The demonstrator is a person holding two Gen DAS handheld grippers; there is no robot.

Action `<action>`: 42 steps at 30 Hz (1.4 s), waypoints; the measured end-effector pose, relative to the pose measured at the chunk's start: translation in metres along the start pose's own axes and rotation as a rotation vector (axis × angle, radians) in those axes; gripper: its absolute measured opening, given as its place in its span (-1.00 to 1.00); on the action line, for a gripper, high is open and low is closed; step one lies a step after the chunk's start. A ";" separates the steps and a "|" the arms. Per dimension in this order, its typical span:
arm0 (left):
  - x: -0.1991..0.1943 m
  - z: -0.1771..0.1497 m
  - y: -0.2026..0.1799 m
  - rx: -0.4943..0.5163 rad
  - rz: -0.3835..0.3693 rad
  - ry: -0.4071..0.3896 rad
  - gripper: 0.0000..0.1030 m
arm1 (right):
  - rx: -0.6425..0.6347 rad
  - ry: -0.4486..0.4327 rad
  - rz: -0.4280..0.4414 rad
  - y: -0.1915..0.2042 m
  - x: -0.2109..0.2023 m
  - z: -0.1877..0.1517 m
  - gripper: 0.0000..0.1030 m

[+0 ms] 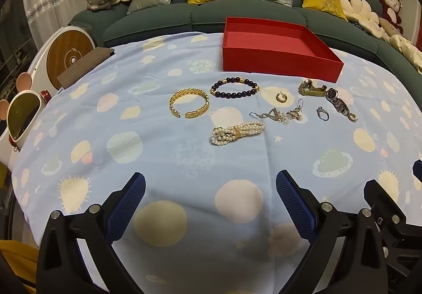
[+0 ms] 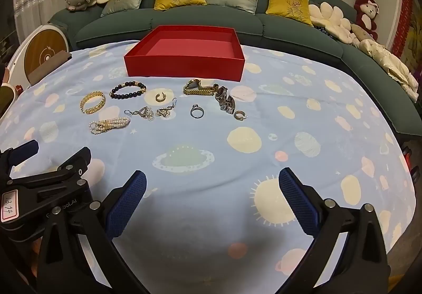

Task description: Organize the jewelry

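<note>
Left wrist: left claw (image 1: 211, 186) tilted down, agape.

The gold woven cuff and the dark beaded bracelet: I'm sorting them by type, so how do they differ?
The gold woven cuff bracelet is one rigid metal band with a gap in its ring; the dark beaded bracelet is a closed loop of round beads with a few gold spacers. The cuff lies nearer the camera, the beaded one nearer the red box. Both lie flat on the blue cloth.
</note>
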State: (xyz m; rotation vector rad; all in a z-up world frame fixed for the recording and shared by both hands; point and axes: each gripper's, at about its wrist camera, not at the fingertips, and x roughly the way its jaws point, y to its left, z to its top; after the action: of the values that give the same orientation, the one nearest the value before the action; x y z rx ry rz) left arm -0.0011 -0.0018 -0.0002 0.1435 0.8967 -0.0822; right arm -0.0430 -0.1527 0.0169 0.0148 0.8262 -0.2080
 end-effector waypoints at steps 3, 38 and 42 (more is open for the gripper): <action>-0.002 0.004 0.000 -0.008 -0.009 -0.009 0.88 | -0.001 0.006 0.001 0.001 0.002 0.001 0.91; -0.011 0.007 0.003 -0.011 -0.006 -0.042 0.85 | 0.031 -0.012 0.016 -0.002 -0.003 -0.003 0.91; -0.011 0.007 0.003 -0.011 -0.006 -0.041 0.85 | 0.032 -0.011 0.015 -0.002 -0.003 -0.003 0.91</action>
State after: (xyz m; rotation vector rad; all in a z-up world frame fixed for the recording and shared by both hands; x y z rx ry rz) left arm -0.0026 0.0005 0.0129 0.1287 0.8562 -0.0858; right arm -0.0476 -0.1544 0.0175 0.0495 0.8113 -0.2067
